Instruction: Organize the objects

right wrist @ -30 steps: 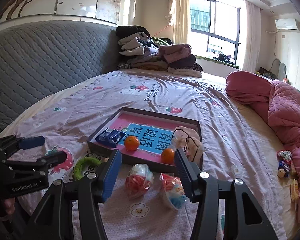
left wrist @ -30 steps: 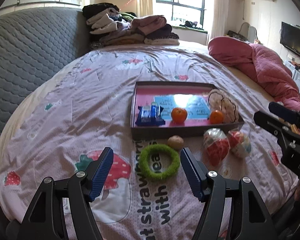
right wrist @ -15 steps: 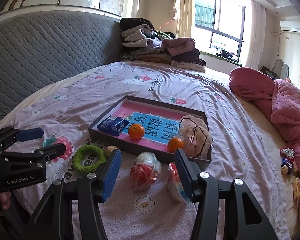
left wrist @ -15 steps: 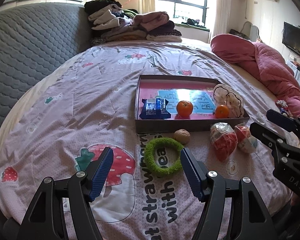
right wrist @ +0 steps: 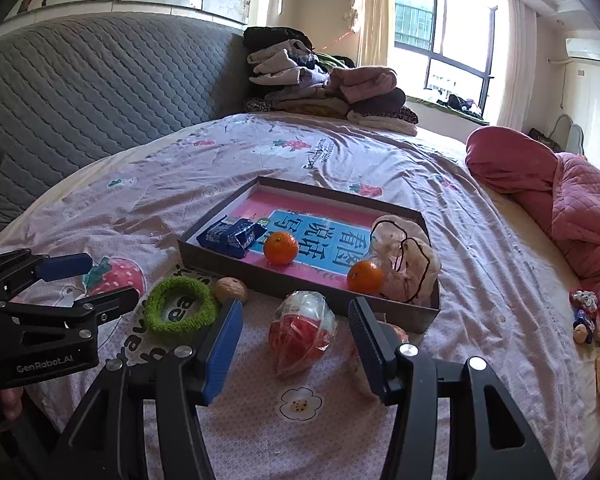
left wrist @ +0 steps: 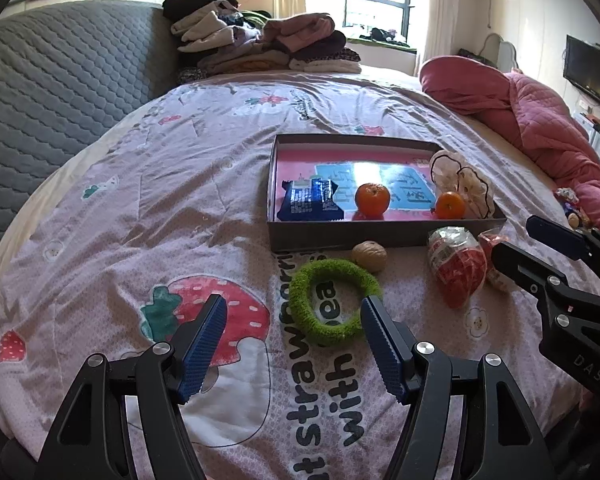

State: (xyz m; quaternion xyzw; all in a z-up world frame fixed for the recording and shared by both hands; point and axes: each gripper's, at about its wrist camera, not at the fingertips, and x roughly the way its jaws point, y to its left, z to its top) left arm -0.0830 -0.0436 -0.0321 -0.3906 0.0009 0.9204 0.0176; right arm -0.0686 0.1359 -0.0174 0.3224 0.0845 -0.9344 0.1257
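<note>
Oranges [left wrist: 372, 199]: two in the tray [left wrist: 340, 240], beyond both fingers; one walnut [left wrist: 369, 255], one green ring [left wrist: 334, 302] just ahead of the released left fingers [left wrist: 208, 344]; one red packet [right wrist: 302, 330] between the released right fingers [right wrist: 222, 346].

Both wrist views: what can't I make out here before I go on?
- Second snack bag: right wrist view, mostly behind the right hand-held gripper; left wrist view, partly behind that gripper's finger.
- Small items by the pink quilt: too small to identify.
- Print on the red snack bag: unreadable through crinkled wrap.
- Blue packet label: too small.
</note>
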